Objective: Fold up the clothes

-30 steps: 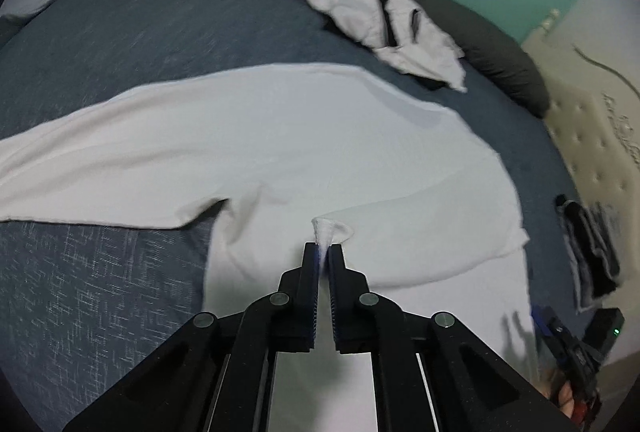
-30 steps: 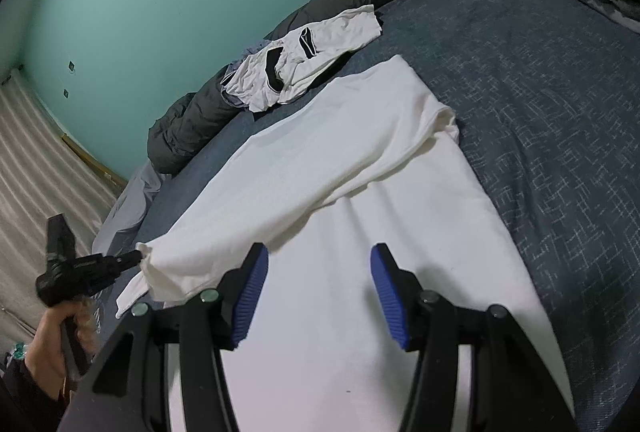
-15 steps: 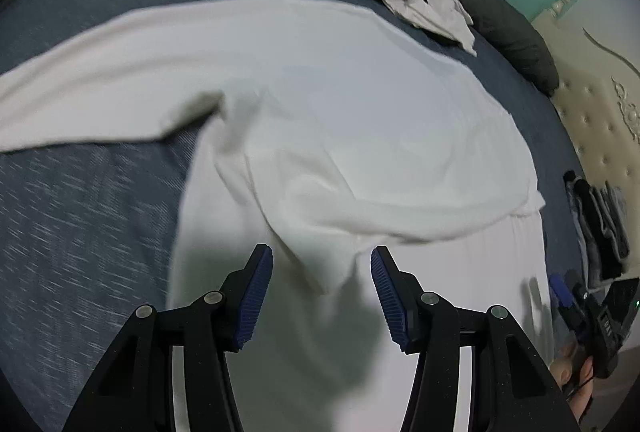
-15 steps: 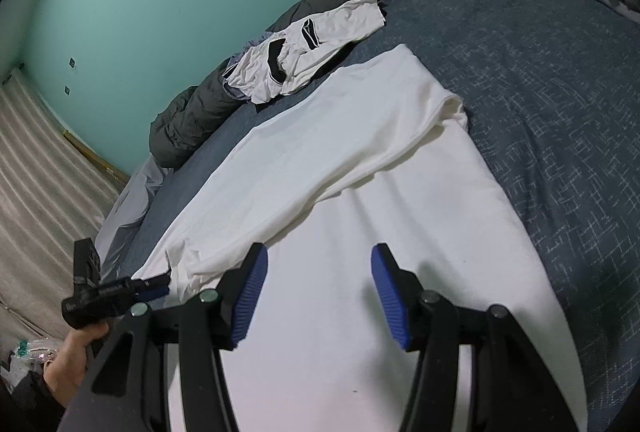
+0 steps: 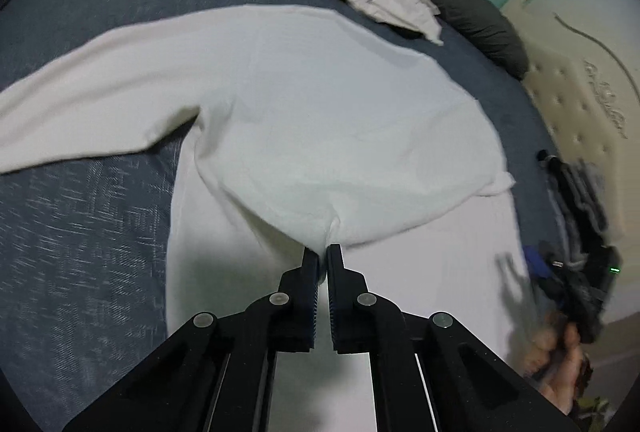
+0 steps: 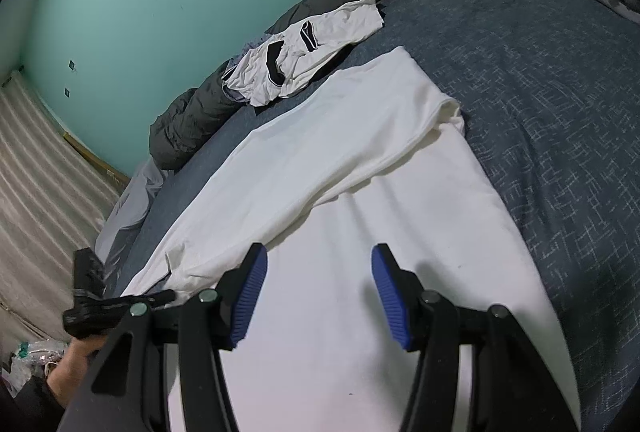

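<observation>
Now, shirt (image 5: 320,119): white, spread mid-bed (image 5: 80,232), one flap folded over.
Left gripper (image 5: 323,256): pinched shut on the flap's edge.
Right gripper (image 6: 318,292): held half open above the shirt, nothing gripped.
Risk: the thin pinch could be lost under a pull, and the fold dragged askew.

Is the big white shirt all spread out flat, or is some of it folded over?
Partly folded. One side of the white shirt lies doubled over its middle, making a raised edge.
</observation>
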`<state>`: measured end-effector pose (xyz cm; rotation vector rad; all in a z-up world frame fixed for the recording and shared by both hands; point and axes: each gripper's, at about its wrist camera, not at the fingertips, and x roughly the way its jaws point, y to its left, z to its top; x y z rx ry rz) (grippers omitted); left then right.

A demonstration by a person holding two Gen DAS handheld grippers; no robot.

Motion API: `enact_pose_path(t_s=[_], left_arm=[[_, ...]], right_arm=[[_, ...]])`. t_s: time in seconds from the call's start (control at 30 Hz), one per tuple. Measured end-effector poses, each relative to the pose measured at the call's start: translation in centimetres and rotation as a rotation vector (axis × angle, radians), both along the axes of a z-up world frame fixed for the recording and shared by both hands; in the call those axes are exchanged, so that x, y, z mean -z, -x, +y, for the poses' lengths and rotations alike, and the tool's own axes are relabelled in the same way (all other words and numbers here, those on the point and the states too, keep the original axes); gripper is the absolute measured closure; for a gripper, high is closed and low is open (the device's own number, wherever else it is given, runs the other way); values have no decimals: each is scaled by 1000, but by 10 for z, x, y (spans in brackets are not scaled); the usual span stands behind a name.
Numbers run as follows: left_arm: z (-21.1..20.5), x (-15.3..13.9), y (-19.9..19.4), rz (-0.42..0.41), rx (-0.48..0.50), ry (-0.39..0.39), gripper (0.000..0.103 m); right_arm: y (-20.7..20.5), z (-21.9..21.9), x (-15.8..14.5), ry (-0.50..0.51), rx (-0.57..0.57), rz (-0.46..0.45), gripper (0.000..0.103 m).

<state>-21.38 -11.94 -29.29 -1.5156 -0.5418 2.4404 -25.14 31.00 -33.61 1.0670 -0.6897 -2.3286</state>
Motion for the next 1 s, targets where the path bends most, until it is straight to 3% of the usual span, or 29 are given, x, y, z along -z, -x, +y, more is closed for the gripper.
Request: enact_pose_path(t_s=[0.2, 0.33, 0.43, 0.47, 0.57, 0.83, 0.93, 1.0], left_arm=[[4, -27, -21, -36, 69, -57, 99], [4, -9, -30, -93, 71, -13, 98], [2, 19, -29, -181, 51, -48, 94], [2, 24, -30, -196, 49, -40, 89], [-4, 27, -30, -180, 17, -12, 57], [-22, 29, -9, -69, -65, 104, 56], [-19, 39, -5, -73, -68, 102, 58], [-10, 44, -4, -78, -39, 119, 71]], right_arm=[[2, 6, 0, 9, 17, -6, 48], [3, 10, 0, 10, 36, -9, 48], [4, 14, 3, 14, 46, -21, 47], [4, 15, 3, 14, 47, -23, 47], [4, 13, 4, 8, 40, -26, 47], [6, 11, 5, 3, 32, -33, 47], [6, 10, 5, 3, 32, -35, 47], [6, 11, 5, 4, 34, -35, 47]])
